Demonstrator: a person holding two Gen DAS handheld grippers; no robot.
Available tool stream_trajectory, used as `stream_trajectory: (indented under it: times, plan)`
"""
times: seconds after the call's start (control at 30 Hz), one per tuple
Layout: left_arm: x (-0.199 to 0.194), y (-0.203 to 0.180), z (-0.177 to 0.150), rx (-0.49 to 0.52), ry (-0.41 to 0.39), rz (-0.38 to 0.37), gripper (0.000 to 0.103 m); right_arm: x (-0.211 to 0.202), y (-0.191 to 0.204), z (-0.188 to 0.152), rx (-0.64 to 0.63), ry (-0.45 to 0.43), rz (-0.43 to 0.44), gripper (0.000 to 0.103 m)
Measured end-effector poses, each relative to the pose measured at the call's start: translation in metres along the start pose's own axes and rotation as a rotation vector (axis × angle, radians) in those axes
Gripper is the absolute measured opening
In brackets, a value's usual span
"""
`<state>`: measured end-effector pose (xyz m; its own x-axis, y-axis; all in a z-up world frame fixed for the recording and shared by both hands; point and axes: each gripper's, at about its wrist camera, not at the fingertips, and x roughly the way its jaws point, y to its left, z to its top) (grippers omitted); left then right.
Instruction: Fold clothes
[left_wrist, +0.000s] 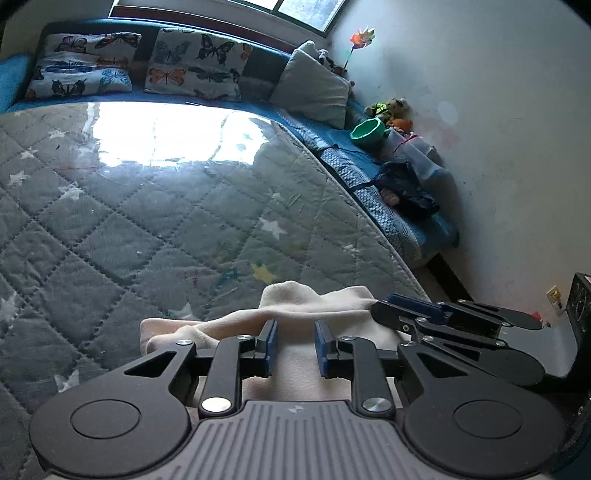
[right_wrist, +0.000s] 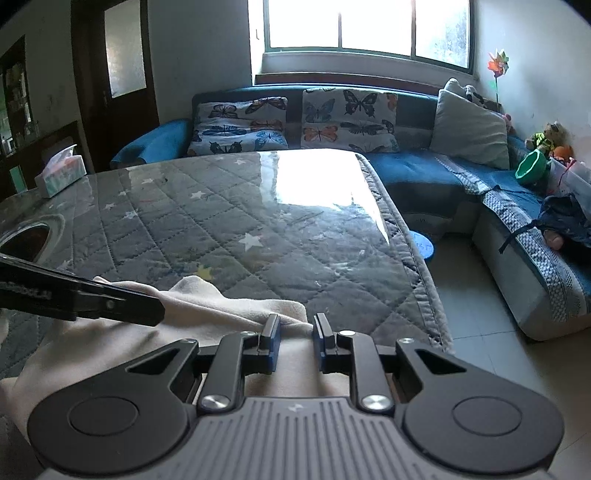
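A cream-coloured garment (left_wrist: 295, 314) lies bunched at the near edge of the quilted grey star-pattern table cover (left_wrist: 147, 221). My left gripper (left_wrist: 295, 328) is open, its blue-padded fingers over the cloth with a gap between them. The right gripper (left_wrist: 384, 310) enters that view from the right, touching the cloth's right edge. In the right wrist view the garment (right_wrist: 229, 306) spreads below and left. My right gripper (right_wrist: 295, 325) is open above the cloth's folded edge. The left gripper (right_wrist: 147, 306) reaches in from the left onto the cloth.
The table's right edge (right_wrist: 424, 280) drops to a tiled floor (right_wrist: 480, 350). A blue sofa (right_wrist: 424, 173) with butterfly cushions wraps behind and right, holding a green bowl (right_wrist: 532, 166), toys and a dark bag (right_wrist: 565, 218). A tissue box (right_wrist: 61, 173) stands at the table's far left.
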<state>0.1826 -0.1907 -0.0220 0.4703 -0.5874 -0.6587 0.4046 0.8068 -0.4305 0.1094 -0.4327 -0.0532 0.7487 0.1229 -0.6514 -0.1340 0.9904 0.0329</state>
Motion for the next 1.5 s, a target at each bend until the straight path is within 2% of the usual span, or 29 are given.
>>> stream_trajectory:
  times: [0.1, 0.23, 0.43, 0.7, 0.87, 1.0, 1.1, 1.23, 1.37, 1.5]
  plan:
    - [-0.002, 0.0, 0.0, -0.003, 0.001, 0.002, 0.023, -0.012, 0.001, 0.001, -0.017, -0.021, 0.002, 0.019]
    - [-0.003, -0.002, -0.002, 0.002, -0.004, 0.011, 0.023, -0.033, 0.008, -0.002, -0.036, -0.038, 0.059, 0.019]
    - [-0.002, -0.005, -0.002, 0.001, -0.008, 0.024, 0.023, -0.043, 0.022, -0.022, -0.075, -0.001, 0.113, 0.019]
    - [-0.002, -0.005, -0.004, -0.011, -0.012, 0.03, 0.023, -0.078, 0.034, -0.053, -0.106, -0.019, 0.114, 0.02]
    - [-0.004, -0.005, -0.005, -0.011, -0.016, 0.036, 0.024, -0.102, 0.039, -0.08, -0.149, -0.039, 0.083, 0.025]
    - [-0.008, -0.006, -0.006, -0.004, -0.023, 0.04, 0.025, -0.114, 0.038, -0.088, -0.133, -0.041, 0.094, 0.026]
    - [-0.016, -0.008, -0.008, 0.014, -0.035, 0.043, 0.025, -0.121, 0.024, -0.082, -0.081, -0.083, 0.073, 0.026]
    - [-0.039, -0.019, -0.02, 0.058, -0.057, -0.01, 0.025, -0.129, 0.005, -0.074, -0.012, -0.138, 0.046, 0.026]
    - [-0.061, -0.027, -0.041, 0.094, -0.055, -0.055, 0.025, -0.122, -0.01, -0.078, 0.026, -0.122, 0.016, 0.026]
    - [-0.072, -0.024, -0.063, 0.091, -0.035, -0.062, 0.024, -0.114, -0.024, -0.081, 0.063, -0.107, -0.014, 0.026]
